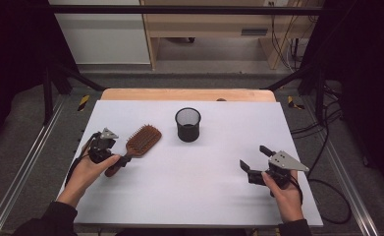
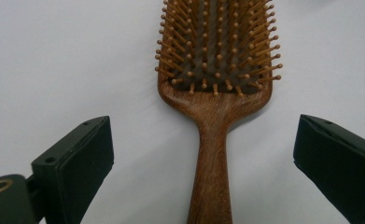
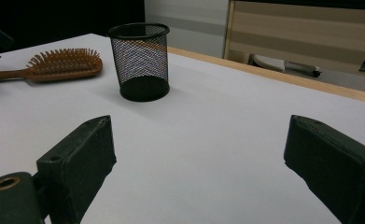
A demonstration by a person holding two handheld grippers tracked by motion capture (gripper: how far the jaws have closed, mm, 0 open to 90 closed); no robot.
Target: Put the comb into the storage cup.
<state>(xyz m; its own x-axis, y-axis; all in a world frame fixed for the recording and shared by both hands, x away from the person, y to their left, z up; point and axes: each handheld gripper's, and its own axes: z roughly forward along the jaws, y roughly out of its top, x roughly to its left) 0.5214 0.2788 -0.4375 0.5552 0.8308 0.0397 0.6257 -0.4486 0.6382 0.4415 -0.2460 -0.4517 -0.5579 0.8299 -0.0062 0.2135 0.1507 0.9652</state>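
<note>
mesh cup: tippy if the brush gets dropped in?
Probably. The mesh cup looks thin-walled and light, taller than its base is wide, so a push near the rim may tip or slide it. The wooden brush looks rigid and longer than the cup, so it would likely lean on the rim.

The place reads as a lab or test room set up for recording. A counter (image 1: 189, 191) with a plain white top over a wooden board stands inside a dark metal frame (image 1: 179, 9), with rails running along the floor on both sides. Black curtains close off the left and right. Yellow-and-black hazard tape (image 1: 83, 102) marks the grey carpet, and loose cables (image 1: 327, 147) trail across it. Behind stand a pale wooden desk (image 1: 214, 24) and a white cabinet (image 1: 101, 34).
</note>
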